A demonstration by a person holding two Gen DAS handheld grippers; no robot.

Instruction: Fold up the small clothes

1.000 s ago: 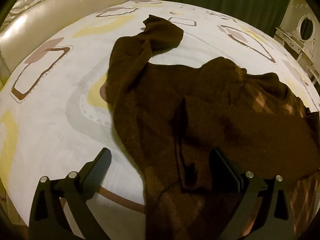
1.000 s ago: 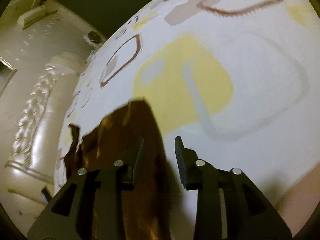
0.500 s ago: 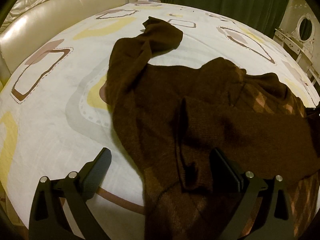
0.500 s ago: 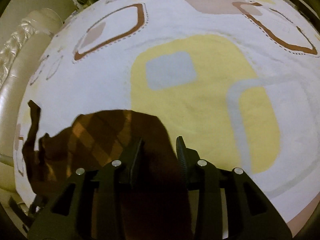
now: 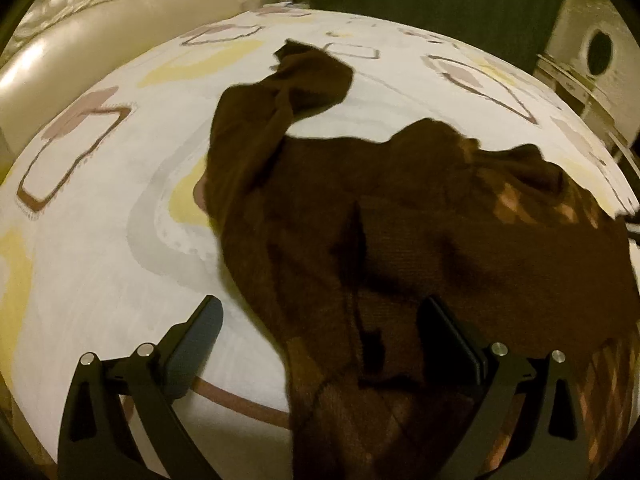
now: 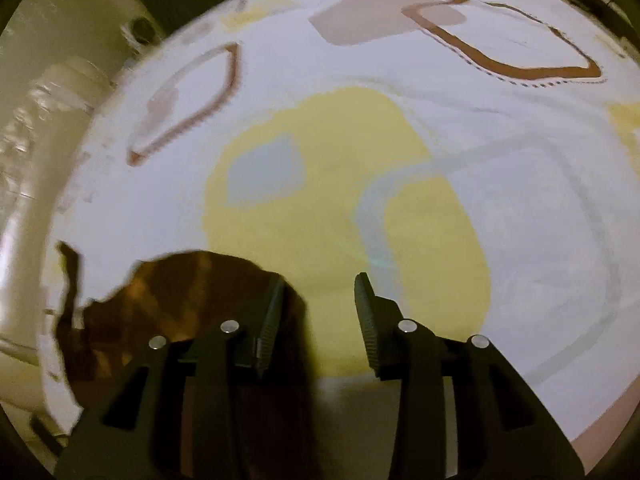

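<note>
A dark brown knit garment (image 5: 400,232) with a diamond pattern lies rumpled on the patterned bed sheet (image 5: 100,220). One sleeve (image 5: 296,88) stretches toward the far side. My left gripper (image 5: 320,328) is open, its fingers straddling the garment's near edge, holding nothing. In the right wrist view, the garment's patterned edge (image 6: 168,300) lies at the lower left. My right gripper (image 6: 318,312) is open and empty, its left finger over the cloth's edge and its right finger over bare sheet.
The sheet (image 6: 400,160) has yellow, grey and brown shapes. A cream padded headboard (image 5: 100,40) curves along the left. Dark green curtains (image 5: 440,4) hang at the back. A white dressing table with a round mirror (image 5: 600,48) stands at the far right.
The right gripper has opened wider and swung across the sheet, so the garment sits further to its left. The left view has shifted only slightly.
</note>
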